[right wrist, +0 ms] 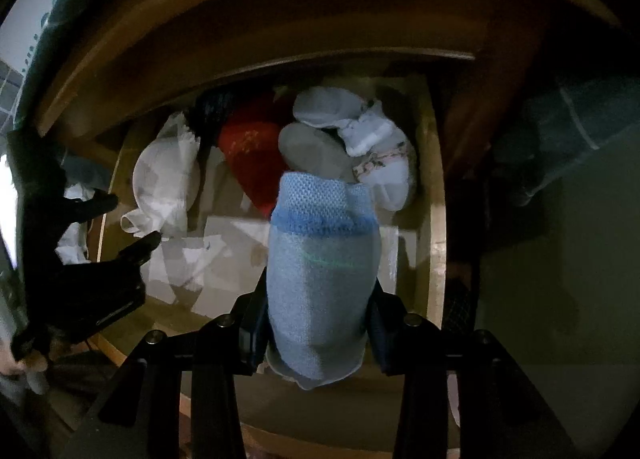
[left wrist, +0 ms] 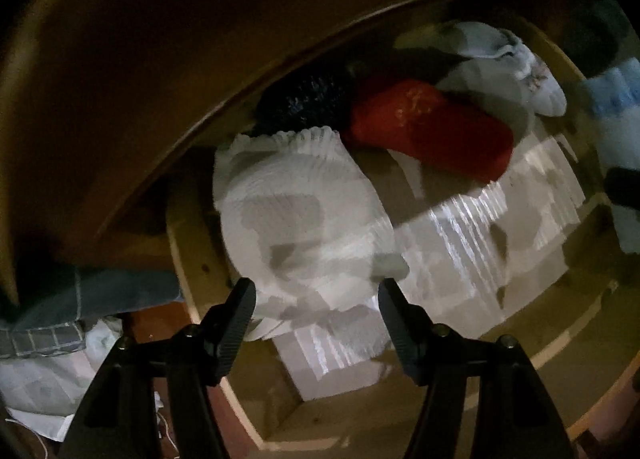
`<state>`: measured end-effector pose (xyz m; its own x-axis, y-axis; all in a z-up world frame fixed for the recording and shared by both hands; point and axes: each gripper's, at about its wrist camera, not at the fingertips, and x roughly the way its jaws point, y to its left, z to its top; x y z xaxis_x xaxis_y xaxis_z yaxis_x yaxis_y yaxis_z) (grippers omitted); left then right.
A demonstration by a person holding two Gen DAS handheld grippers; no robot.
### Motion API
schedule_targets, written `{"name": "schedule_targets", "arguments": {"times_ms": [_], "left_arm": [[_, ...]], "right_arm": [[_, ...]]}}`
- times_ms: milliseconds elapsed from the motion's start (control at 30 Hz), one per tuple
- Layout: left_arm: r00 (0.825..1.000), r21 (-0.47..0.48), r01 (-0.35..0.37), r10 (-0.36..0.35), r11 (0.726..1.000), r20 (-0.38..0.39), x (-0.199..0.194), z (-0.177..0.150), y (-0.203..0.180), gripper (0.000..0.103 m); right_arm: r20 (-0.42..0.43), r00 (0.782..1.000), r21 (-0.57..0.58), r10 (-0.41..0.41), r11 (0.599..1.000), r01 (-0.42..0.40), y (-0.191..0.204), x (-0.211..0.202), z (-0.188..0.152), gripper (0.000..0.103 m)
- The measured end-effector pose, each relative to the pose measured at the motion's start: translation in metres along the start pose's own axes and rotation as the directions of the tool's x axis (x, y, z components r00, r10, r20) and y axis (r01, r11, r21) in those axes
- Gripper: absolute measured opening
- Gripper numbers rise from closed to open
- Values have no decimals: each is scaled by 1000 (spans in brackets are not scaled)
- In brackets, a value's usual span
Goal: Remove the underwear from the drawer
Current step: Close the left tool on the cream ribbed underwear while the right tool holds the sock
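Right gripper (right wrist: 318, 333): clamped on blue roll (right wrist: 322, 275), lifted above drawer (right wrist: 434, 219).
Left gripper (left wrist: 316, 329): jaws apart, empty, over white roll (left wrist: 300, 215).
Left in drawer: white roll, red roll (left wrist: 432, 127), others behind.

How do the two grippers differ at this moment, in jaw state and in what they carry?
The right gripper is shut on a light blue folded garment and holds it above the drawer; the left gripper is open and empty. The left gripper hovers over a white ruffled garment that lies in the drawer, pads not touching it. Both point down into the drawer.
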<state>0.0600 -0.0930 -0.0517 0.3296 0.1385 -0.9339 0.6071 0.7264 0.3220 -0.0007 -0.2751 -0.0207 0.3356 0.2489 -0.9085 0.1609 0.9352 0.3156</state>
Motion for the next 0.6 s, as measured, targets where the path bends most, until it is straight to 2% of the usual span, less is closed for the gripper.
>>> {"name": "schedule_targets", "arguments": {"times_ms": [100,200,367,600], "left_arm": [[997,48,-58,55,997,45,1,4,-5,69],[995,69,-65,59,996,76,3,6,-7,70],[997,123,-42,33,992,70,10,-2,-9,70],[995,207,-91,79,974,64,28,-4,-14,70]], "right_arm": [[1,1000,8,9,1000,-9,0,1,1,38],[2,1000,2,19,1000,-19,1,0,1,38],[-1,1000,6,29,1000,-29,1,1,1,38],[13,999,25,44,999,-44,-4,-3,1,38]]}}
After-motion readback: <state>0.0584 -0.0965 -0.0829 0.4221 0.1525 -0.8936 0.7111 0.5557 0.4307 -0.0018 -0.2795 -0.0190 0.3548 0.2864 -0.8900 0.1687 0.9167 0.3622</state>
